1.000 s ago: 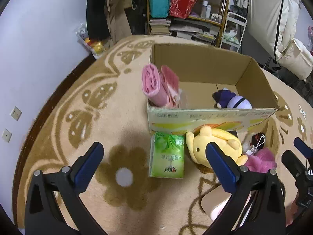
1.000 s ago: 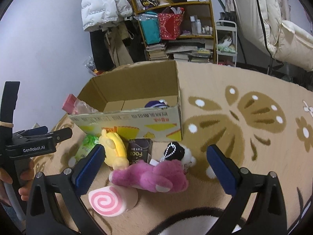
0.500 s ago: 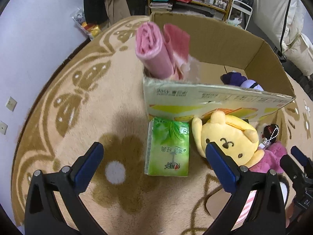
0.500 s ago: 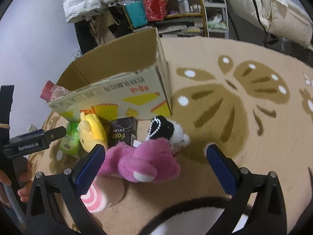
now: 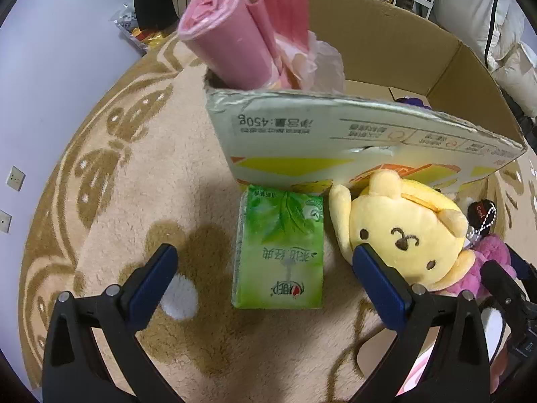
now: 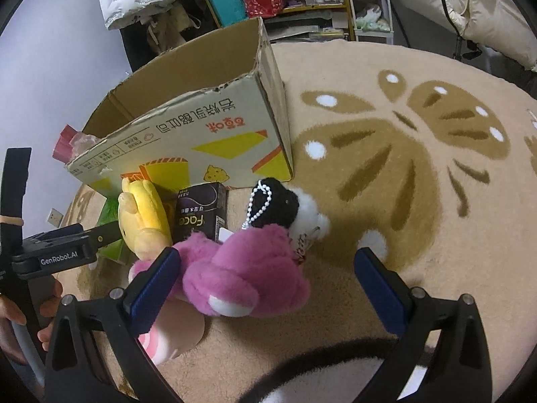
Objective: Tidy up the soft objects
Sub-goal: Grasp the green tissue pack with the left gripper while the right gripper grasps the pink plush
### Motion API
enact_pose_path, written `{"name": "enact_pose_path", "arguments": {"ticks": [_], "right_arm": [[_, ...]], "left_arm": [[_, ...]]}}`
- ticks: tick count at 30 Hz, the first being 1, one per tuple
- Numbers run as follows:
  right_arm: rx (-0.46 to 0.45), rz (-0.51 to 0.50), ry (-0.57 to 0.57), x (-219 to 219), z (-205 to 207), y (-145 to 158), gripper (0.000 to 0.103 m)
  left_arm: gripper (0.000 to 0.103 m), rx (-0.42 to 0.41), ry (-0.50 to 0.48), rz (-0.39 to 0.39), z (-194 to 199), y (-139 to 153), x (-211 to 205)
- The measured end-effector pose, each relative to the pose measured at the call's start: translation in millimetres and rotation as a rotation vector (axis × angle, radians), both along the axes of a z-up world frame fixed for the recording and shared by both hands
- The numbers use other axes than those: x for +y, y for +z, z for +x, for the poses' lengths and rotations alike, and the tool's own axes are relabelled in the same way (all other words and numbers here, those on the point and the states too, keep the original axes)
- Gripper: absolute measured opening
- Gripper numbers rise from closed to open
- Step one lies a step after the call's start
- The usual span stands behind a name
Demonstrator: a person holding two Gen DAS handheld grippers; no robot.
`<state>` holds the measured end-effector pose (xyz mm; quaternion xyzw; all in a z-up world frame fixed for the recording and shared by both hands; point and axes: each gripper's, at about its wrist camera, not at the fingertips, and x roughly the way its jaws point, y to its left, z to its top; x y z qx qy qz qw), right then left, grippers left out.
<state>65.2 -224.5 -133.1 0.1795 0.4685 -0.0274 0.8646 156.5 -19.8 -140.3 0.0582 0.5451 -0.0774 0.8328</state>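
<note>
left gripper point(image 5: 265, 278): jaws wide open, empty, straddling the tissue pack, probably lined up to grab it
right gripper point(image 6: 265, 278): jaws wide open, empty, pink plush between the fingers, not pinched
tissue pack point(image 5: 280, 252): green, flat on rug, far end touching the box
pink plush point(image 6: 245, 268): on rug, near the box
yellow plush point(image 5: 402, 231): just right of the tissue pack, leaning on the box front
box point(image 5: 352, 134): open top, likely the drop spot; pink rolls point(image 5: 228, 47) upright in far-left corner; purple item inside, barely visible
</note>
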Motion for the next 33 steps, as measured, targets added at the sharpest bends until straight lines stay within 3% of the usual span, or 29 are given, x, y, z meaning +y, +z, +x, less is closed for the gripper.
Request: {"name": "enact_pose_path", "arguments": {"ticks": [6,17,25,33], "right_arm": [[0.002,0.053,0.006,-2.8,3.5,-3.2,0.097],[0.006,0.069,0.006,-5.2,1.2,-5.8,0.096],[-0.013,0.092,0.050,0.4,0.5,-3.2,0.074],[-0.015,0.122,0.053,-2.6,2.4,-4.0,0.070]], "left_arm": [[0.103,0.028,0.019,-0.004,4.6,-8.2,5.3],[0.103,0.049,0.032,0.029,8.3,-20.2,5.4],[0.102,0.045,0.023,0.032,8.0,-27.5,2.9],[0.099,0.053,0.021,0.033,5.6,-29.9,0.1]]}}
